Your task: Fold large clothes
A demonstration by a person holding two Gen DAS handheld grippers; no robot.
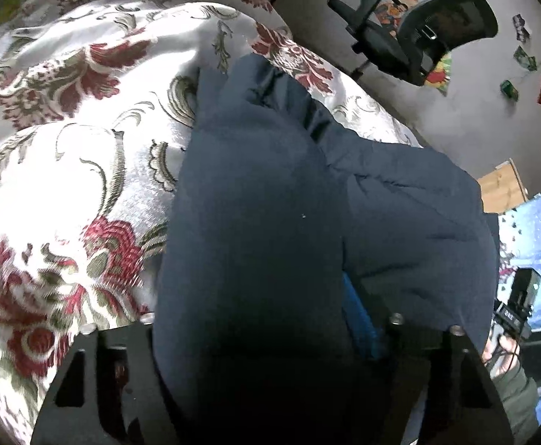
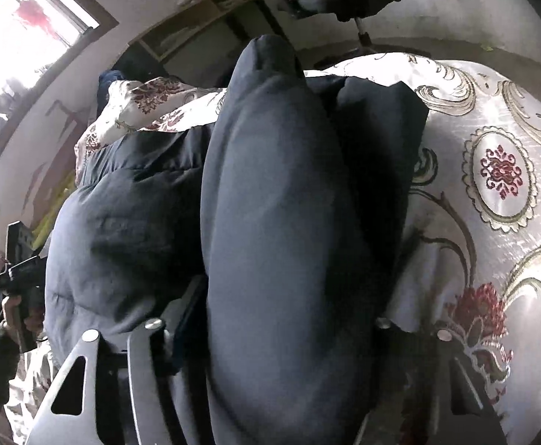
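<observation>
Jacket: my dark padded jacket (image 1: 307, 193) lay on the flowered bedspread (image 1: 66, 148), bulging toward 12 o'clock.
Left gripper (image 1: 270, 333): I had it clamped on a thick fold, for lifting.
Right gripper (image 2: 270, 326): clamped on a puffy roll, to carry the fold over.

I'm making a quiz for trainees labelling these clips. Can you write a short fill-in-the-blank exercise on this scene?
1. The puffy jacket is dark ____ in colour.
2. The jacket lies on a bedspread patterned with red ____.
3. A fold of the jacket sits between the fingers of the right gripper and of the ____ gripper.
4. Beyond the bed stands a black office ____.

Missing words: blue; flowers; left; chair
</observation>
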